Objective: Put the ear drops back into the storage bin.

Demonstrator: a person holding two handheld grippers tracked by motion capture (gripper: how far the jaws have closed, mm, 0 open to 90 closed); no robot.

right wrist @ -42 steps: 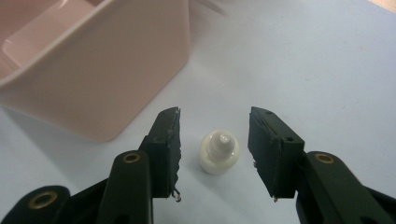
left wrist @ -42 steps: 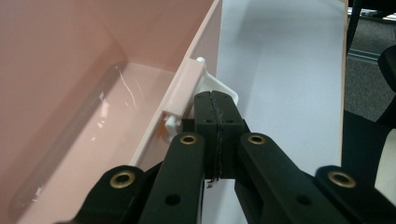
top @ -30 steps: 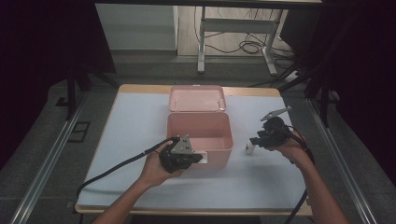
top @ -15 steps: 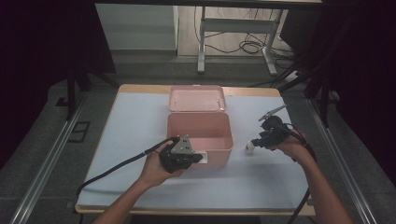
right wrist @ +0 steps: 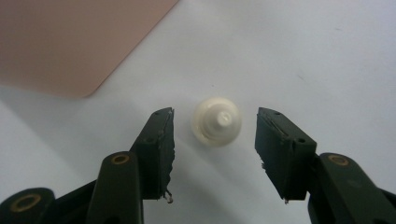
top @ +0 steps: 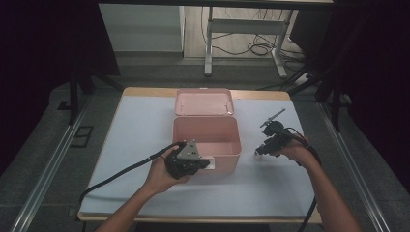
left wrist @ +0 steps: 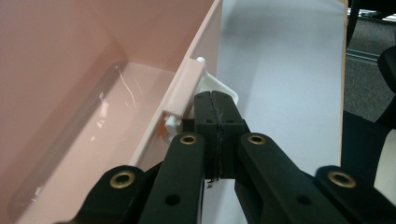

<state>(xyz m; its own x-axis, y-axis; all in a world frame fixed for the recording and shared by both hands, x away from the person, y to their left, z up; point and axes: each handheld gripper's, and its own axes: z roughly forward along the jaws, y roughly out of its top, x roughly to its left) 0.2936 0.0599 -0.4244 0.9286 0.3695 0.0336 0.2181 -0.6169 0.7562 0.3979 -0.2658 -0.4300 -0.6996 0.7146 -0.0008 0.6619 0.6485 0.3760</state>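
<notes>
From the high view we see the pink box (top: 208,140) standing open at the middle of the counter (top: 135,130), its lid (top: 204,101) tipped back behind it. Our left hand-held gripper (top: 205,164) rests against the box's near wall, at the white latch (top: 209,164). Our right hand-held gripper (top: 260,151) points down at the counter well to the right of the box, over a small white thing (top: 257,155) that lies on the bare surface just beside the tips.

In the left gripper view, the left hand-held gripper (left wrist: 215,108) has its jaws pressed fully together, and the white latch (left wrist: 219,86) on the box's outer wall (left wrist: 180,100) sits at their tips; we cannot tell whether the jaws pinch its edge or just meet it. The box's empty pink inside (left wrist: 84,116) spreads to the left.

In the right gripper view, the right hand-held gripper (right wrist: 215,128) stands open, its jaws having just been widening. The small white cap-shaped piece (right wrist: 217,121) lies on the counter (right wrist: 303,56) between them, clear of both pads, a little nearer the left one. A corner of the pink box (right wrist: 70,42) shows at the upper left.
</notes>
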